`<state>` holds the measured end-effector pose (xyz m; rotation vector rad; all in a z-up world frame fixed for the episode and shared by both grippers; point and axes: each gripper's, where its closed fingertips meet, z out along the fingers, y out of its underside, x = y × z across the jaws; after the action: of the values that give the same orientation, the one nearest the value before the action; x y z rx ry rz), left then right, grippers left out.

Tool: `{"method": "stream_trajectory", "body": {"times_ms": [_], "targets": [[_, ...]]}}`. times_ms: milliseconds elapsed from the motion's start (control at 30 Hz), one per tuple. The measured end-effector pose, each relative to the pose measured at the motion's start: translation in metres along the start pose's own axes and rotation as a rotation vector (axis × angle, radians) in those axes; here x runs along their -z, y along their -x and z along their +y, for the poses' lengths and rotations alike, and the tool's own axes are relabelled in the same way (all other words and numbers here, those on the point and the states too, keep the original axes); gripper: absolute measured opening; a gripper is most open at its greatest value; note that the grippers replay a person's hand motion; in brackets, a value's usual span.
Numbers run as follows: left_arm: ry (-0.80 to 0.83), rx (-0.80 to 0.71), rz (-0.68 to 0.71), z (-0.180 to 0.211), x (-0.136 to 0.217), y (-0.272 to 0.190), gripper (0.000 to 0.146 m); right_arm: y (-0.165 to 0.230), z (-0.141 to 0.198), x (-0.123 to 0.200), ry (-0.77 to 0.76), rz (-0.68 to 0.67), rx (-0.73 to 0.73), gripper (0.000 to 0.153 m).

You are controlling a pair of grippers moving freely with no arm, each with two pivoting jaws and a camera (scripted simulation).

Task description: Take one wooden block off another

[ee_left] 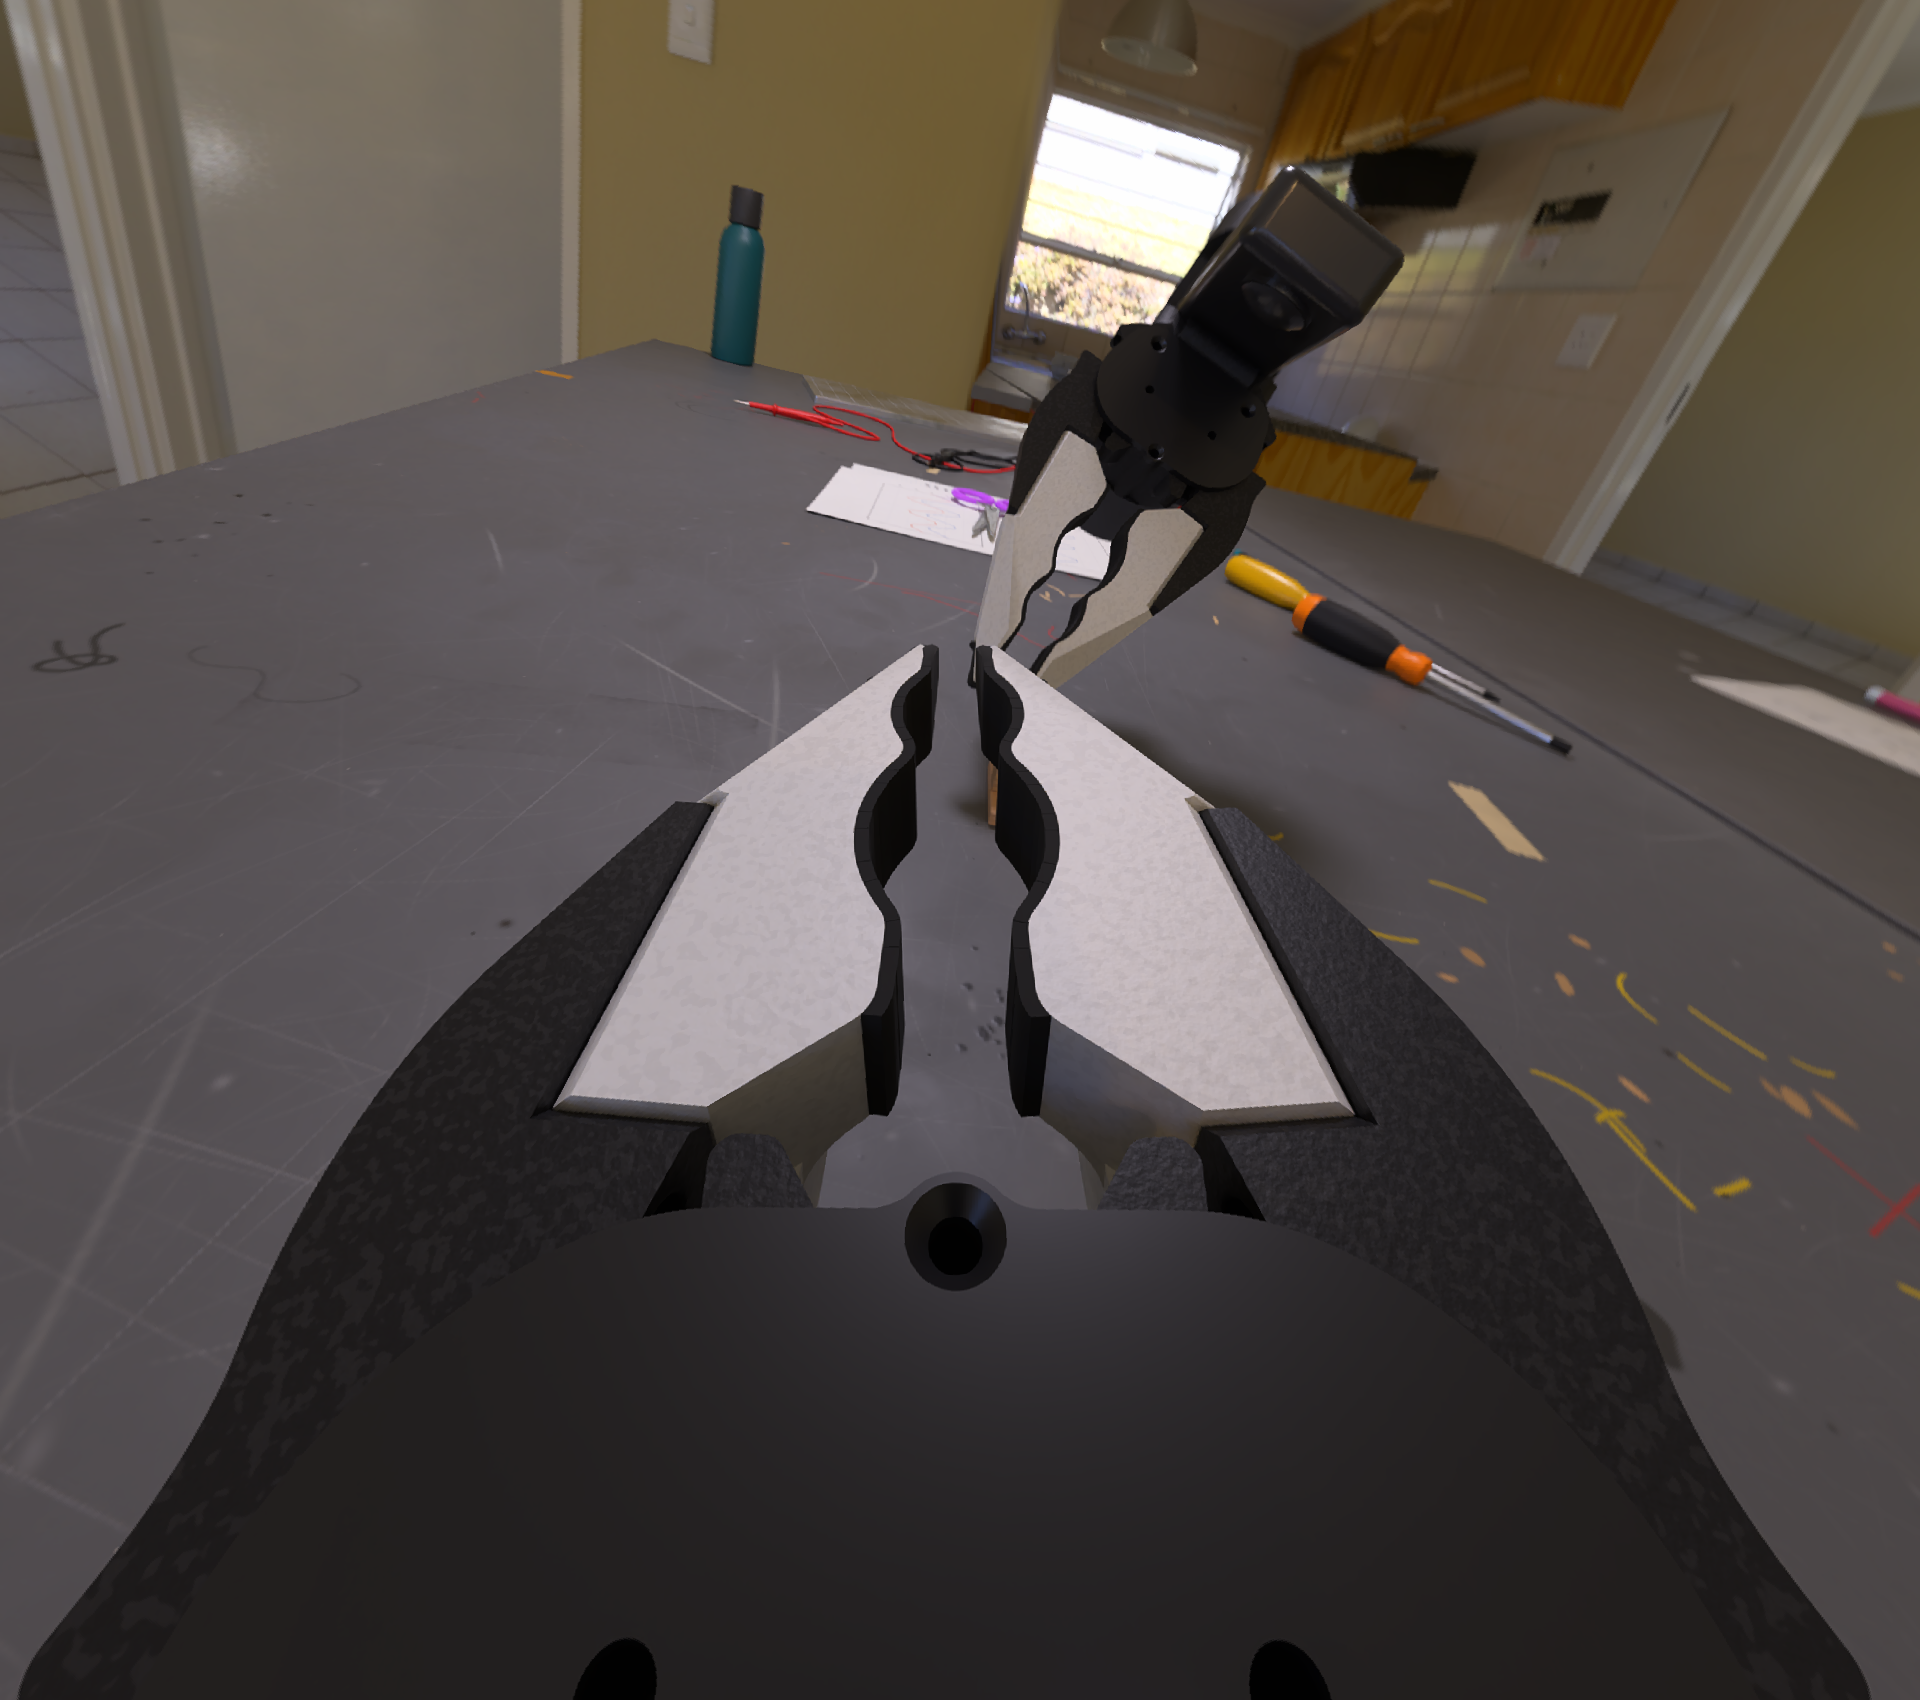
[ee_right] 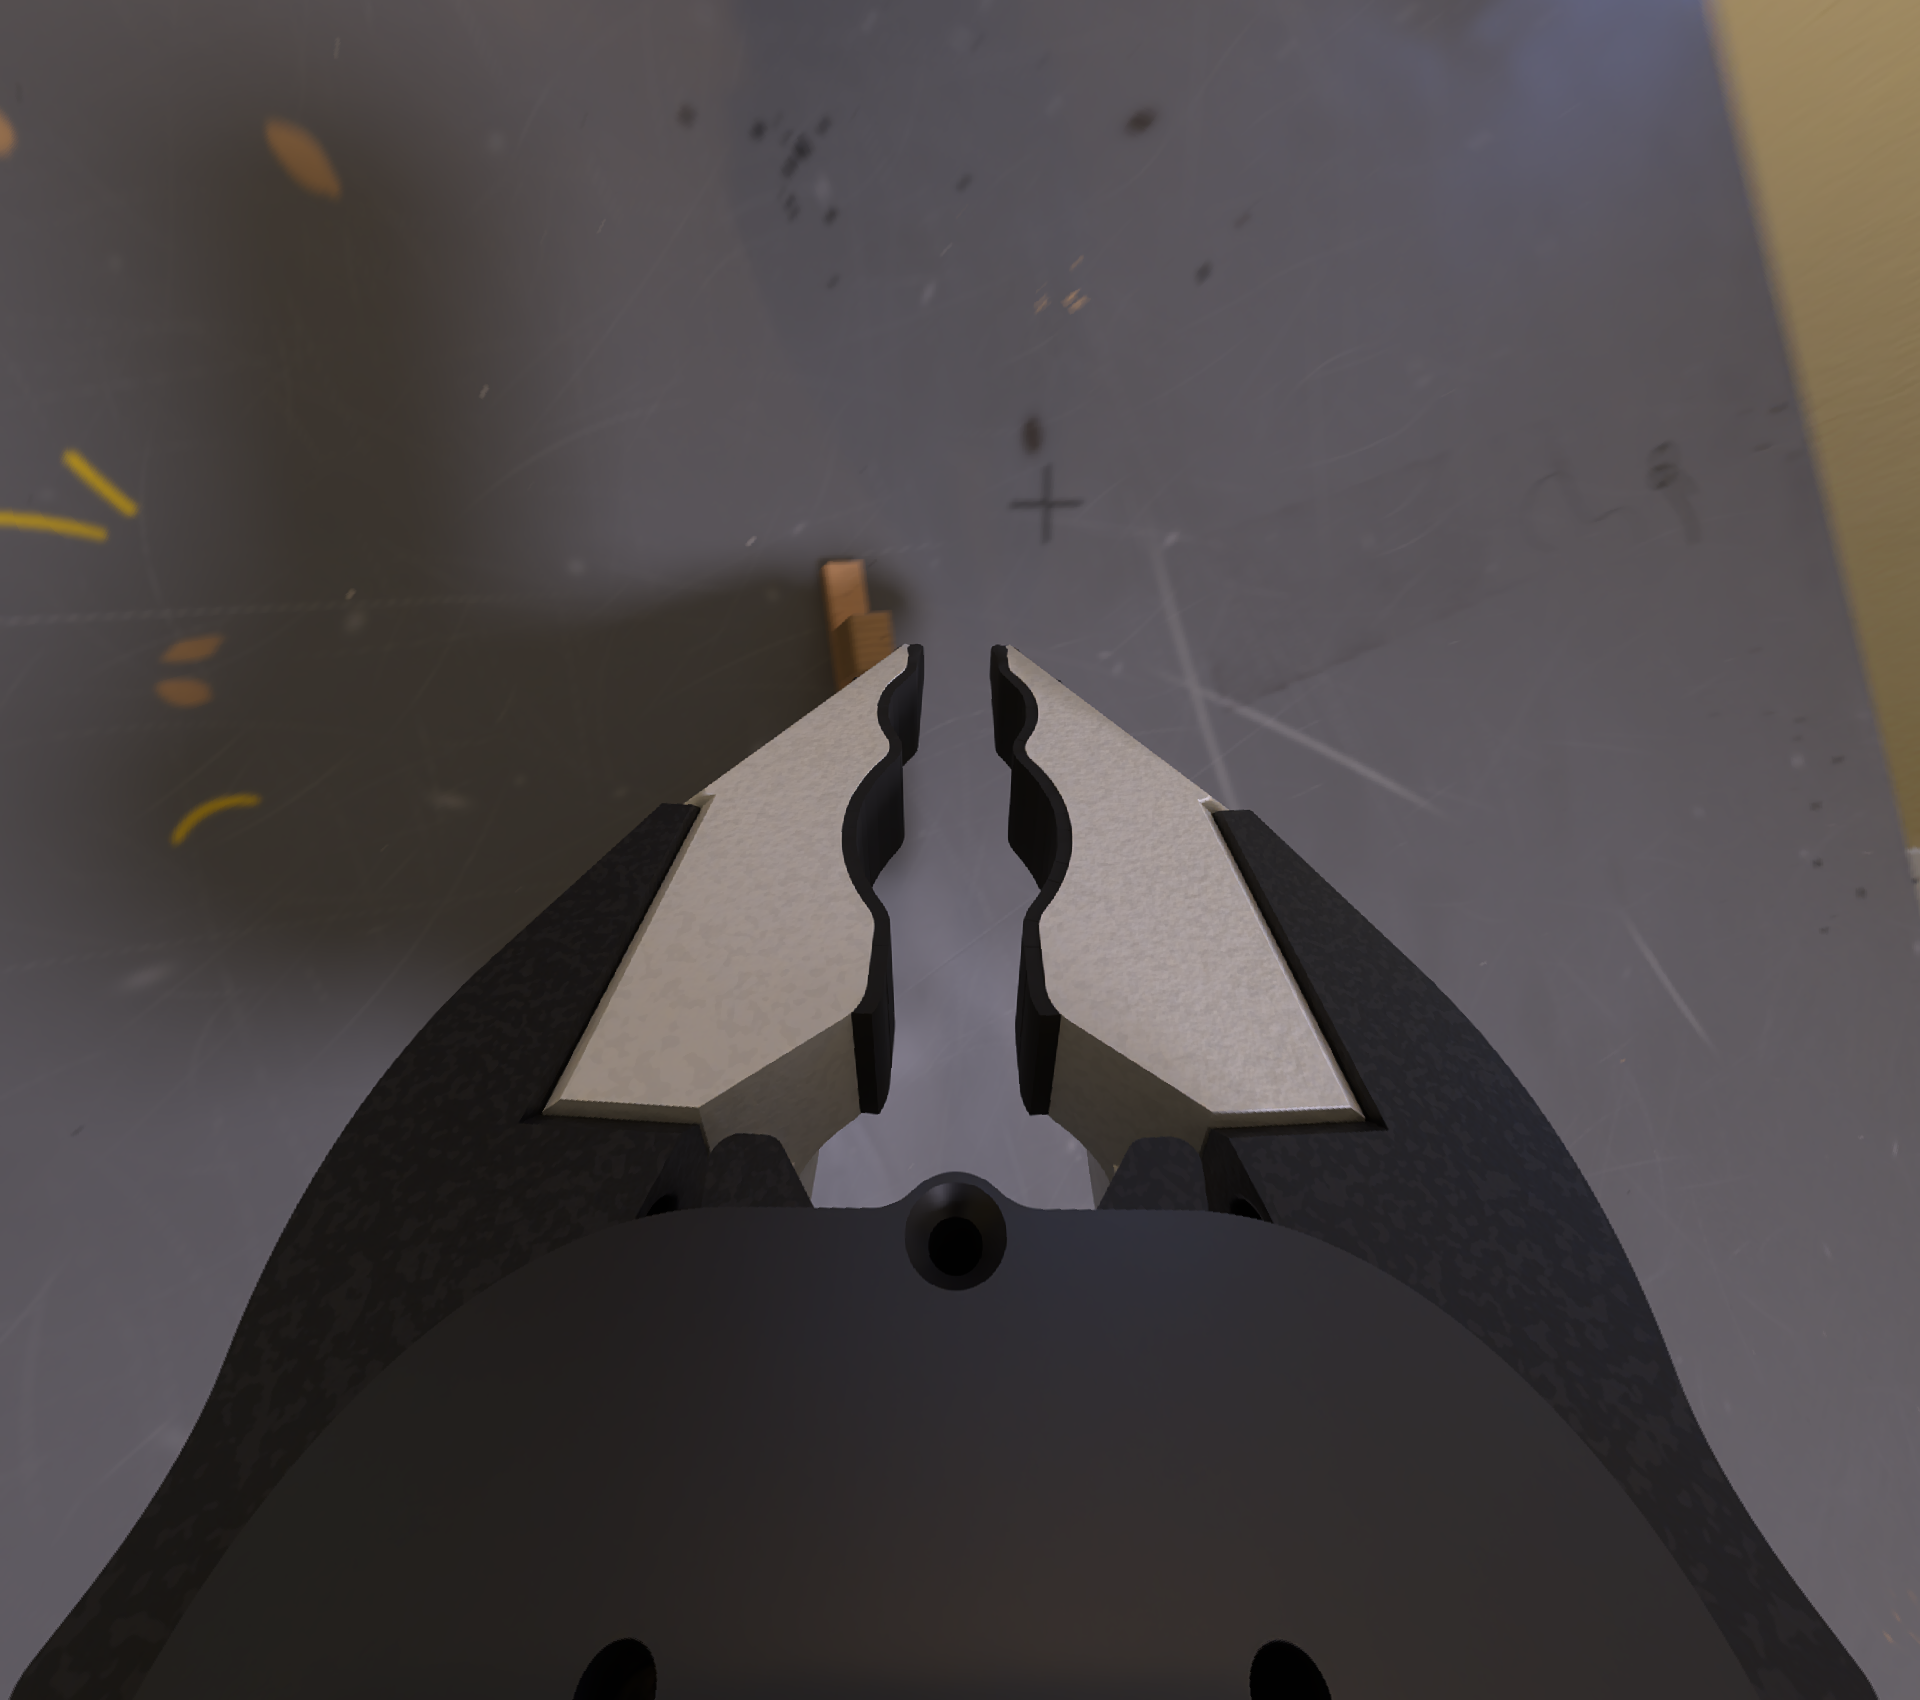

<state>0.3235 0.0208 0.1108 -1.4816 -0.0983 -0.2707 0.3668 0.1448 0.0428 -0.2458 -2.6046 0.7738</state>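
Two hand-held grippers close in on a pair of wooden blocks [ee_right: 858, 634] on a scuffed grey desk [ee_left: 416, 715]. In the right wrist view, the blocks lie just past the tip of the near-side finger, at about 11 o'clock from the right hand-held gripper [ee_right: 954, 663]. One pale piece appears to rest against a taller one, though most of the pair is hidden behind that finger. The right hand-held gripper's fingers stand a narrow gap apart with nothing between them.

In the left wrist view, the left hand-held gripper [ee_left: 954, 663] is likewise narrowly parted and empty. Only a sliver of wood [ee_left: 990, 793] shows in its gap, low against the inner edge of one finger. The right hand-held gripper tilts down at 1 o'clock from it, tips nearly meeting.

The risk, by the look of it: the narrow gaps may be too tight to straddle a block, so a finger could nudge the stack and topple or slide both pieces. The two sets of tips are also close enough to collide. Screwdrivers [ee_left: 1351, 627], a teal bottle [ee_left: 738, 284] and a sheet of paper [ee_left: 894, 502] lie well clear.
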Motion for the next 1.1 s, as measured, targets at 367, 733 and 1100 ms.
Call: {"method": "stream_trajectory", "body": {"times_ms": [367, 733, 1100], "targets": [[0.135, -0.232, 0.031, 0.018, -0.01, -0.022, 0.007, 0.014, 0.009, -0.021, 0.288, -0.172, 0.079, 0.008], [0.117, -0.251, 0.004, 0.017, -0.006, -0.024, 0.007, -0.007, -0.123, 0.0, -0.555, -0.067, -0.193, 0.008], [0.158, -0.251, 0.022, 0.022, -0.009, -0.026, 0.007, -0.002, -0.127, -0.009, -0.507, -0.017, -0.078, 0.008]]}}
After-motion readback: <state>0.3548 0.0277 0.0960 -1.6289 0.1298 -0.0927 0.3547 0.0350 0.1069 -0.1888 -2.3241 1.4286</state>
